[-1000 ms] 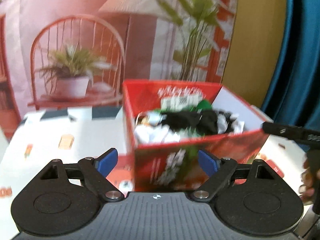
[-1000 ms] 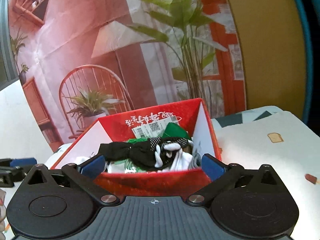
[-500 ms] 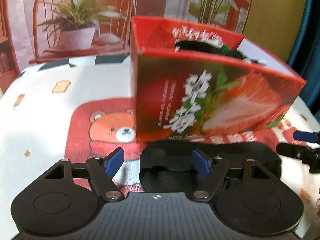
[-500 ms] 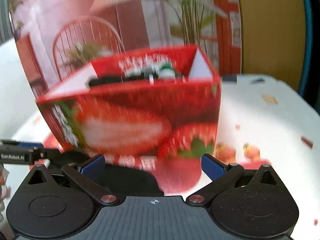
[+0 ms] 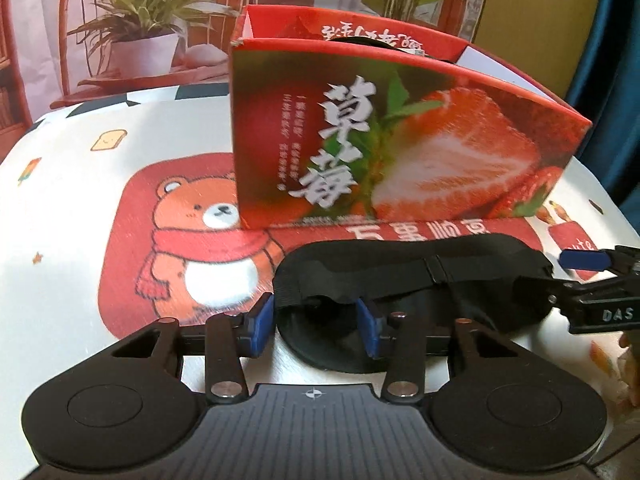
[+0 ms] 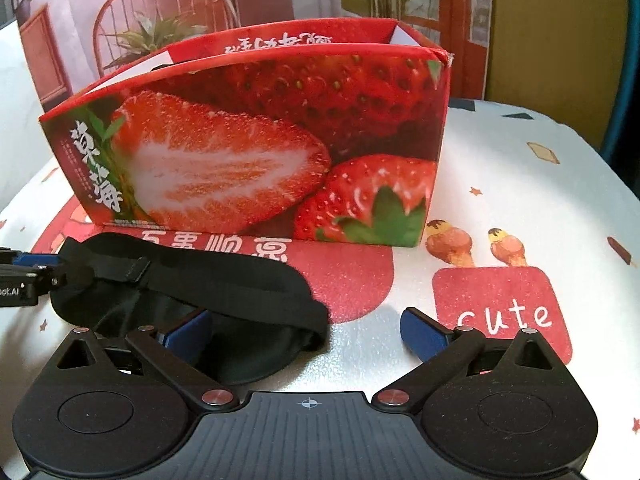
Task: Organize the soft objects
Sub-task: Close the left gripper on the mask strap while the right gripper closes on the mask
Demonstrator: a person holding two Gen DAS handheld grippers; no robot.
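The black fabric sleep mask (image 5: 404, 276) with its elastic strap (image 5: 400, 270) lies flat on the counter (image 5: 72, 208), just in front of the red cardboard strawberry-printed box (image 5: 400, 148). The counter is covered by a white cloth printed with a brown bear in a red scarf (image 5: 208, 244), small toast and star figures, and, in the right wrist view, a red patch reading "cute" (image 6: 502, 312).

The left claw (image 5: 316, 326) is down at the mask's left end. Its blue pads (image 5: 260, 326) stand on either side of that end, with the folded strap and the edge of the mask between them, and the jaws are closing. A gap still shows beside the fabric, so the pads do not press on it yet.

The right claw (image 6: 304, 334) is at the mask's other end. Its jaws stand wide apart: the left blue pad (image 6: 188, 334) sits on or against the mask's dark cloth, while the right pad (image 6: 424, 334) is over bare counter, clear of the mask. It grips nothing.

Inside the box only a dark strip of cloth (image 5: 360, 42) peeks over the rim; the rest of its contents is hidden by the front wall. Each claw's tip is visible at the edge of the other's view.
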